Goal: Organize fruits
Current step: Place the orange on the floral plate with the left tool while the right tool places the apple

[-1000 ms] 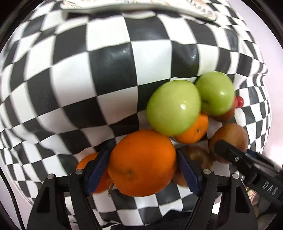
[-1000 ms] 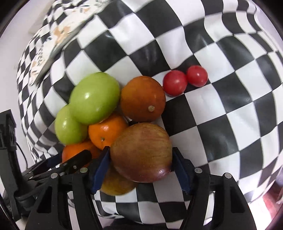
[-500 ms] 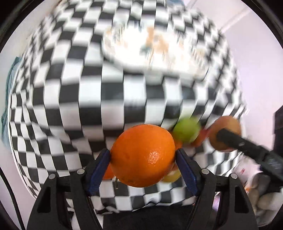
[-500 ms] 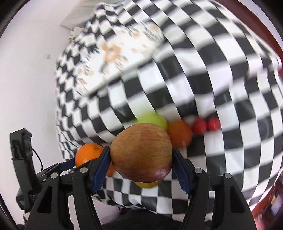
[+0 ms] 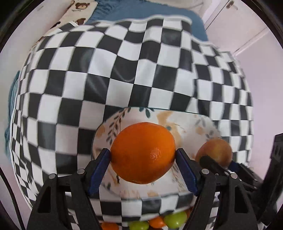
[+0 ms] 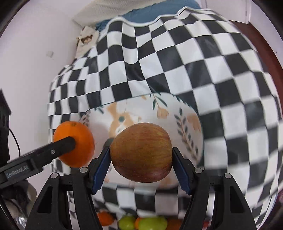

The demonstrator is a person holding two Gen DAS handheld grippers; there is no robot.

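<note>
Both of your grippers have left the fruit pile and now hang over the bowl (image 5: 192, 123), each with its fruit clamped as before. Your left gripper (image 5: 143, 159) holds one orange (image 5: 143, 153) between its blue pads, above the bowl's left half. Your right gripper (image 6: 141, 159) holds one apple (image 6: 141, 152) the same way, above the bowl's middle; in the left view it shows at the bowl's right edge.

Count what you see: one bowl, white with leaf and flower print, resting on the checkered cloth (image 5: 88, 85); one orange and one apple in the air. A second ago the pile filled both views right under the pads. Now it is only a strip at the bottom edge, behind the bowl's near rim: two green fruits (image 6: 152, 223) and at least two orange ones (image 5: 156, 222) peek out there, the rest hidden by the gripper frames.

A blue fabric (image 5: 141, 10) lies beyond the cloth's far edge.
</note>
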